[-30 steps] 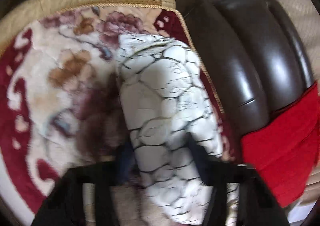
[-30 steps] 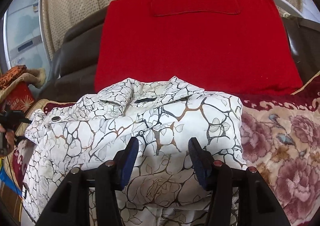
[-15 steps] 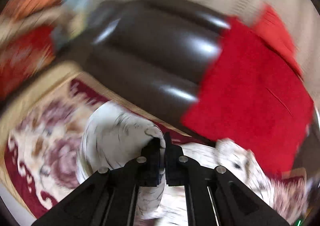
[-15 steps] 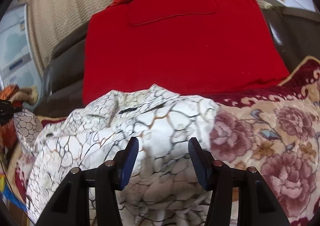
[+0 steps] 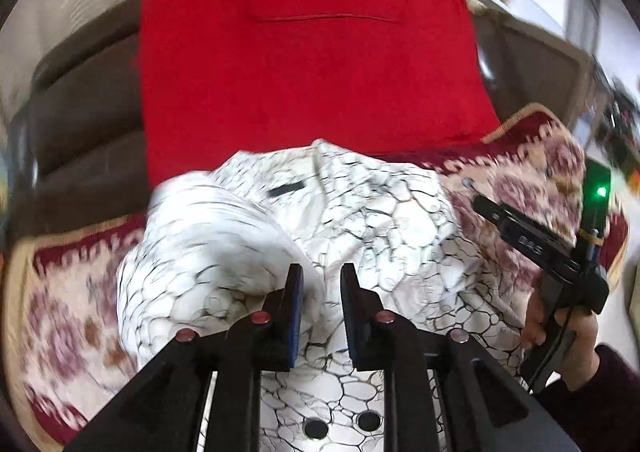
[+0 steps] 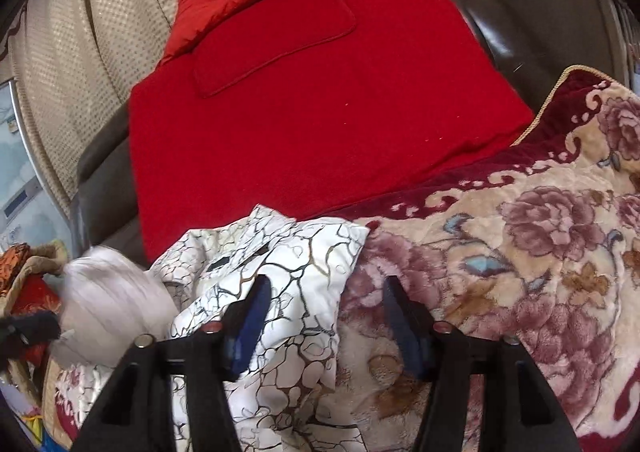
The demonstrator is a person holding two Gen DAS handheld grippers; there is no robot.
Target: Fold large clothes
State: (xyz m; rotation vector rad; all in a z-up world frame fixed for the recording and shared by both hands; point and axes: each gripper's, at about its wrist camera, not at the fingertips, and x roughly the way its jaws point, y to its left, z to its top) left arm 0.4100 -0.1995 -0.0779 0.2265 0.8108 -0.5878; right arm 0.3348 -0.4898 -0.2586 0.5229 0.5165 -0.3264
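A white jacket with a black crackle pattern (image 5: 380, 220) lies on a floral blanket (image 5: 72, 316) on the sofa. Its left sleeve (image 5: 208, 236) is blurred and lies folded across the body. My left gripper (image 5: 320, 280) is open just above the jacket's middle, with nothing between the fingers. The right gripper shows at the right edge of the left wrist view (image 5: 536, 240), held by a hand. In the right wrist view the jacket (image 6: 288, 292) lies at lower left. My right gripper (image 6: 326, 292) is open and empty over the jacket's right edge.
A red cushion cover (image 6: 320, 100) leans on the dark leather sofa back (image 6: 516, 36). The floral blanket (image 6: 520, 260) spreads to the right. Beige curtains (image 6: 80, 52) hang behind. Red and orange cloth (image 6: 24, 284) sits at the far left.
My left gripper closed on the left sleeve, swung it across the jacket body, and has now opened and released it. My right gripper has shifted right toward the jacket's edge.
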